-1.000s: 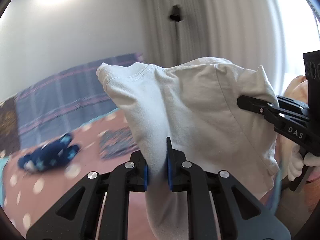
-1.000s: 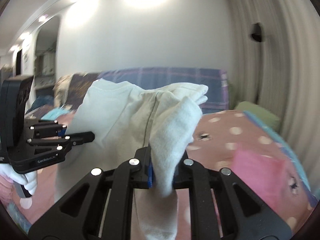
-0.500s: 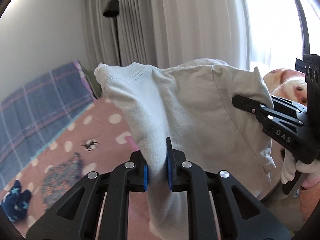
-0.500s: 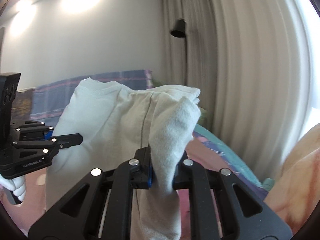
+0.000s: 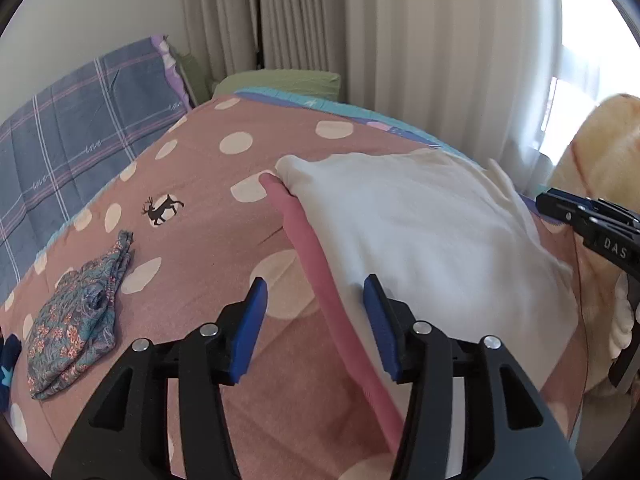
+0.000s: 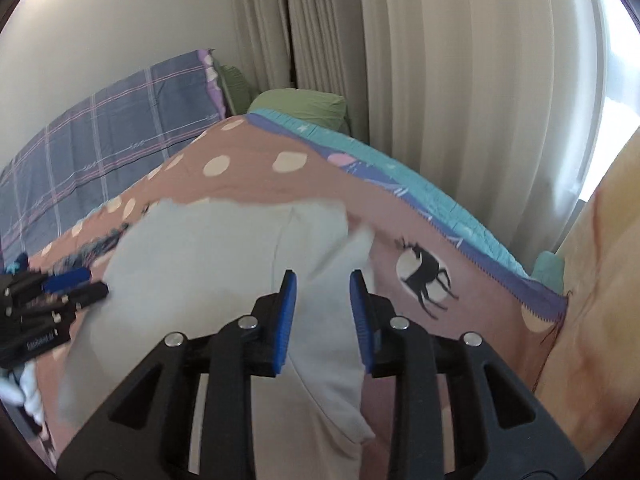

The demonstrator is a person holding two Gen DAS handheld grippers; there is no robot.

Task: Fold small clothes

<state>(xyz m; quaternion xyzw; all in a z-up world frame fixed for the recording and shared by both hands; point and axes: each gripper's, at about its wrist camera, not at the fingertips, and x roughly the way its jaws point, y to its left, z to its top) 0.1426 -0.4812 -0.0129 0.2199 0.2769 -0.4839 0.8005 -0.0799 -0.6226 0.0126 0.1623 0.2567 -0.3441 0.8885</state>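
Observation:
A small white shirt [image 5: 420,232] lies spread on the brown dotted bed cover [image 5: 208,184], on top of a pink cloth whose rolled edge [image 5: 316,280] shows along its left side. My left gripper [image 5: 314,316] hovers over that edge, jaws opening, the pink edge between the pads untouched. In the right wrist view the shirt [image 6: 200,264] runs loosely between the blue pads of my right gripper [image 6: 324,312], whose jaws are also opening and not pressing it. Each gripper shows in the other's view: the right gripper [image 5: 592,228] and the left gripper [image 6: 48,300].
A folded floral garment [image 5: 80,312] and a navy garment [image 5: 6,356] lie on the left of the bed. A plaid blue blanket [image 5: 72,128] and green pillow [image 6: 300,108] sit at the head. Pale curtains [image 6: 440,80] hang behind; an orange cushion [image 6: 600,260] stands right.
Both grippers swung toward the curtain side and down with the white shirt held up between them. The shirt now lies on the bed and both jaws have come apart, letting it go.

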